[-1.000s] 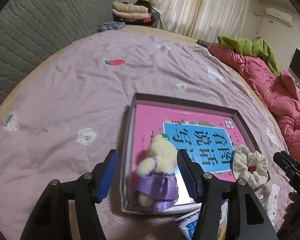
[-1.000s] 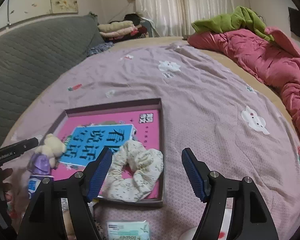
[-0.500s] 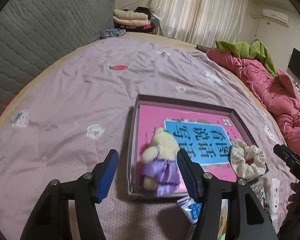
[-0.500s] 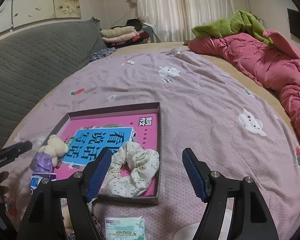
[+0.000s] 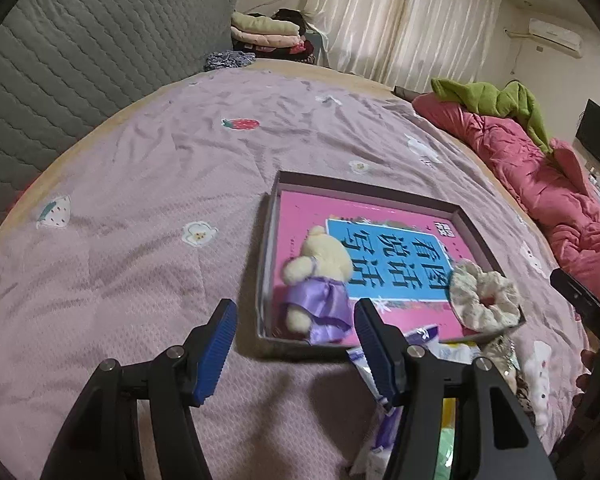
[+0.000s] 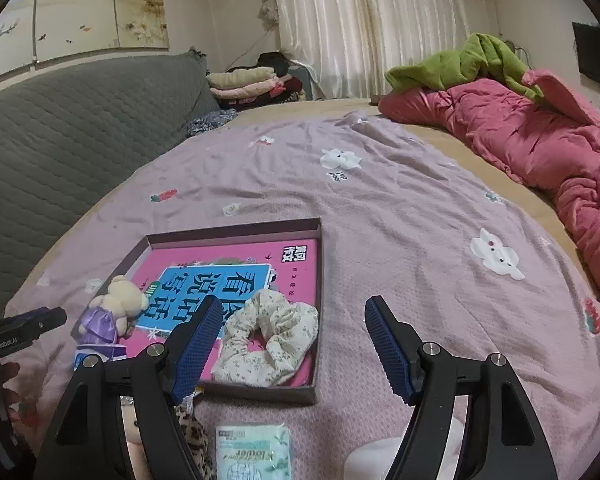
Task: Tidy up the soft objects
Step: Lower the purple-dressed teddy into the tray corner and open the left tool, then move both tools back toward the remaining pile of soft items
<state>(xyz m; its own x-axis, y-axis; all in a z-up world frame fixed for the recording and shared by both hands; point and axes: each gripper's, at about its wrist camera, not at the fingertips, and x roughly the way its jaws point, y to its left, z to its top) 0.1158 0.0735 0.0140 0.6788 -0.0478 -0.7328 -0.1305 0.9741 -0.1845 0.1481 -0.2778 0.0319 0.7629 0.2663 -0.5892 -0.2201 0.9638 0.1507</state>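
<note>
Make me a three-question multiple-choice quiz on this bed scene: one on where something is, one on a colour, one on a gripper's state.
1. Where does the scrunchie lie?
A. in the tray
B. on the pink quilt
C. on the folded clothes

2. What colour is the teddy's dress?
A. green
B. purple
C. red

3. How is the left gripper?
A. shut on the teddy
B. shut on the scrunchie
C. open, holding nothing

Answers: 1 A, it rests in the tray's near corner. 2 B, shiny purple fabric wraps its body. 3 C, its fingers stand apart with nothing clamped.
</note>
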